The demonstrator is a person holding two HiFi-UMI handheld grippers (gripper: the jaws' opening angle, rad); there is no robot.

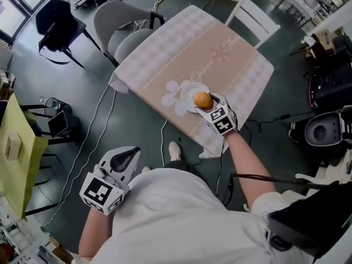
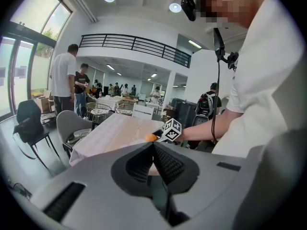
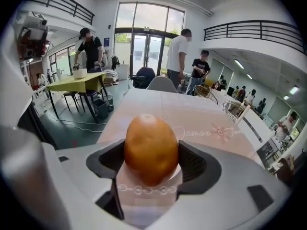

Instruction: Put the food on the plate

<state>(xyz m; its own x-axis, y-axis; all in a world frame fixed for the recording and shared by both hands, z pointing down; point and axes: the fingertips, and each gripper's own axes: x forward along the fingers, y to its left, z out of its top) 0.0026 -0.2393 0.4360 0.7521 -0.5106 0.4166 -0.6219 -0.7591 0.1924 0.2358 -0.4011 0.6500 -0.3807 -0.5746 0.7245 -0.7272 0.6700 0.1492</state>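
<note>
An orange, egg-shaped piece of food [image 1: 203,99] sits over the small white plate [image 1: 189,90] near the front edge of the table [image 1: 220,54], which has a pale pink cloth. My right gripper [image 1: 207,103] is shut on the food [image 3: 150,147], with a dark pad pressed to each side. I cannot tell whether the food rests on the plate or hangs just above it. My left gripper [image 1: 130,156] is held low at my left side, away from the table, with its jaws [image 2: 154,152] shut together on nothing.
Two grey chairs [image 1: 122,23] stand at the table's far left side and a white chair [image 1: 252,16] at its far end. A black chair [image 1: 55,21] and a yellow-green table [image 1: 16,147] are to the left. Cables [image 1: 99,125] lie on the floor. People [image 3: 178,56] stand beyond.
</note>
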